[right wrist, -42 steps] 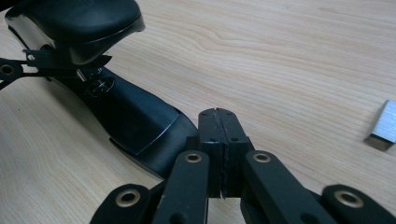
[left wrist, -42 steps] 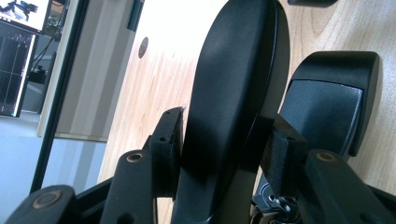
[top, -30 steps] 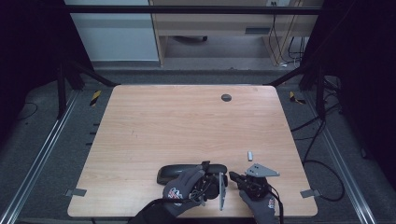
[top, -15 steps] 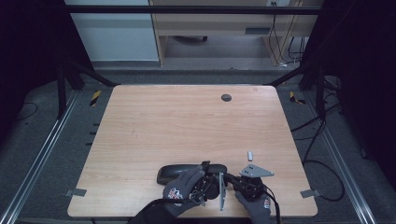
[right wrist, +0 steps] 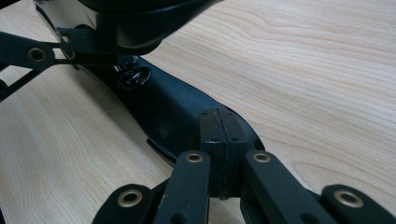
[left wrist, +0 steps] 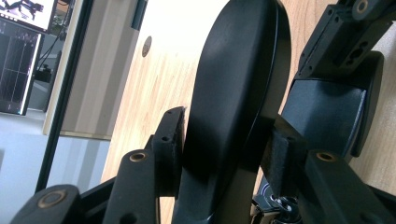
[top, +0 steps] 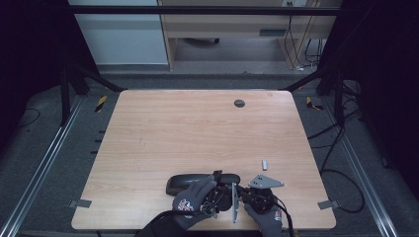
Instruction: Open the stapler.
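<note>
Your left gripper [left wrist: 224, 154] has its jaws clamped across a long black plastic case [left wrist: 238, 88], one pad [left wrist: 175, 140] on each flank, the case standing on edge between them. Your right gripper [right wrist: 219, 154] has its pads pressed flat together with nothing between them, tips resting against a black hinged part [right wrist: 163, 107] of the same object.

The left gripper view shows that grip up close. The high view places the case [top: 190, 181] at 6 o'clock on the table, near the front edge, with your gloved hands [top: 195, 200] just behind it.

Surface: one light wood-grain table [top: 197, 133]. One dark round grommet [top: 239, 103] at 12 o'clock; one small pale piece [top: 265, 163] at 4 o'clock. Grey floor and dark frame rails around.
</note>
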